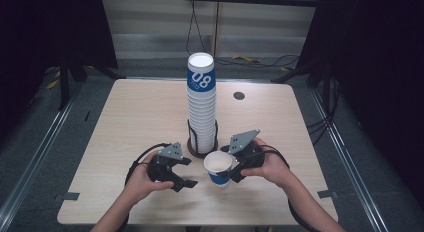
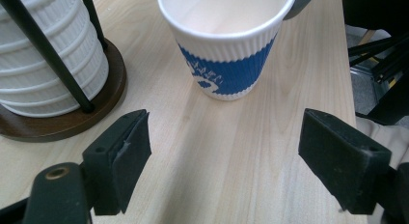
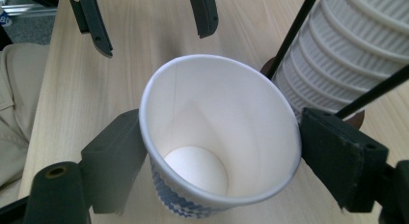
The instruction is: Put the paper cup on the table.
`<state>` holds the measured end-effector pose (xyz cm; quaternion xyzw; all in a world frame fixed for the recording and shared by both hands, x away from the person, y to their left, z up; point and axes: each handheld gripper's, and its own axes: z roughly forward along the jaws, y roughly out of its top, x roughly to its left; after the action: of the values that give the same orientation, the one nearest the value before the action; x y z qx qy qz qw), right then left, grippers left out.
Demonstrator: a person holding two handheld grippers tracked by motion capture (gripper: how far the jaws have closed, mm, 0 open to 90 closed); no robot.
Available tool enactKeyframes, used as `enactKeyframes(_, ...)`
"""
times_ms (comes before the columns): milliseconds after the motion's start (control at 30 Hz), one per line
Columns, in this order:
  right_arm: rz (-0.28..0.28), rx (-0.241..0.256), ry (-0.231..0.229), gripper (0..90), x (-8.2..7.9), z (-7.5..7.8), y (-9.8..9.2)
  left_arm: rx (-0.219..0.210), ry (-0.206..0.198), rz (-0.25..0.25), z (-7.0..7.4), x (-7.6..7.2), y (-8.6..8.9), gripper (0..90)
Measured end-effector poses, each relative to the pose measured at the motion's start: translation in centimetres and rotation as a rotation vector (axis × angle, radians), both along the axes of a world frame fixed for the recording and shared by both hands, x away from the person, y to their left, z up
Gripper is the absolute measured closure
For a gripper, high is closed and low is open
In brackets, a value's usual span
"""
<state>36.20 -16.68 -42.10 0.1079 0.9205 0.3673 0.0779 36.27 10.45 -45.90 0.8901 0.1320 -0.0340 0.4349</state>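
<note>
Lower centre of the high view: the right tool grips a blue-and-white ribbed paper cup on the desk. The left tool gapes wide, empty. Squeezing harder could buckle the cup; swinging it may topple the cup stack.

Even overhead light falls on the pale table; the surroundings at both sides of the high view sink into near-black. Shadows are soft and short — a faint one under the cup. The high view is slightly soft; both gripper views are sharper, with wide-angle stretch at the edges; no strong glare.
</note>
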Motion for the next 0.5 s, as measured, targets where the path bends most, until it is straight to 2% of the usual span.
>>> enactKeyframes(367,-0.032,0.017,0.005,16.6,-0.3,-0.4,-1.4,-0.009,0.005,0.001,-0.1,0.4,-0.2,18.6)
enactKeyframes(500,-0.035,0.021,-0.002,15.9,-0.6,-0.5,-1.6,0.000,0.008,-0.006,-0.2,0.3,-0.5,18.6)
